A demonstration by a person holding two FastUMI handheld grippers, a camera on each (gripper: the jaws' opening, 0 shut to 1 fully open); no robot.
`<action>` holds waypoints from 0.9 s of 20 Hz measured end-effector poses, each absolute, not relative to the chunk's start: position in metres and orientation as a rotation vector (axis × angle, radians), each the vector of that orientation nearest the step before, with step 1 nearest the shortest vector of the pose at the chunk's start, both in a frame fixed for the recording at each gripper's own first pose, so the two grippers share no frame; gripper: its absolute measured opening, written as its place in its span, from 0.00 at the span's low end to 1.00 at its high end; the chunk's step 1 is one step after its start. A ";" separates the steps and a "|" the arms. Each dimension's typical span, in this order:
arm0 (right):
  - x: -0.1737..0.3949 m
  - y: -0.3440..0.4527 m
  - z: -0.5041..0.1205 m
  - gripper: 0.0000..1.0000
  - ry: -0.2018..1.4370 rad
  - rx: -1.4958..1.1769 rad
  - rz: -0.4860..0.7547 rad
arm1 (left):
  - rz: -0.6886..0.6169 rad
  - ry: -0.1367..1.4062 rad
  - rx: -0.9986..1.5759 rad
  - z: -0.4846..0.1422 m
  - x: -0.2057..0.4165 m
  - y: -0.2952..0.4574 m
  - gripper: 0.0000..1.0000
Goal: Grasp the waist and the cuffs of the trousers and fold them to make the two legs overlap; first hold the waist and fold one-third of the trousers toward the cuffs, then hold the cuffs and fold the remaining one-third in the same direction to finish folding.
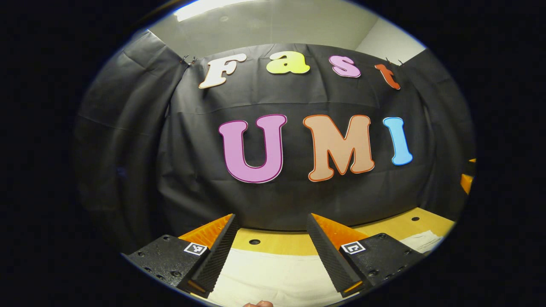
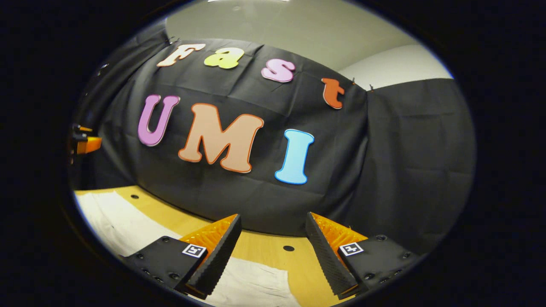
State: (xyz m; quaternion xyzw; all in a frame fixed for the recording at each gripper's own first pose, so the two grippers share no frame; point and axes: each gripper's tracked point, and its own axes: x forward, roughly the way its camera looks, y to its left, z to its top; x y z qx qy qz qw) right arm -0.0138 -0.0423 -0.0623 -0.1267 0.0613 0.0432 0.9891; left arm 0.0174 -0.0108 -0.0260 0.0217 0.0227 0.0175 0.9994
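Pale trousers (image 1: 273, 273) flat on tabletop (image 1: 298, 245), below both. Left gripper (image 1: 271, 256) and right gripper (image 2: 271, 256) wide open, empty, held above cloth. Likely light, limp, creasing; pinch waist hem and cuffs.

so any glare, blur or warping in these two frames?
Left gripper view: sharp, strong fisheye bowing of the table, ceiling light blown out, trousers bright but textured. Right gripper view: horizon tilted, similar bowing, trousers nearly washed out, no motion blur.

Recording booth: black cloth wall (image 1: 273, 200) across frame, wooden counter (image 1: 298, 244) with drilled holes (image 1: 254, 241) along bottom.
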 end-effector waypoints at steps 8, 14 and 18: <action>-0.044 -0.058 -0.122 0.98 0.202 -0.546 0.237 | 0.014 0.041 0.067 -0.022 0.014 -0.026 0.96; -0.071 -0.056 -0.172 0.97 0.265 -0.747 0.396 | 0.021 0.052 0.074 -0.026 0.014 -0.025 0.96; -0.094 -0.046 -0.211 0.97 0.311 -0.858 0.519 | 0.023 0.062 0.075 -0.030 0.016 -0.025 0.96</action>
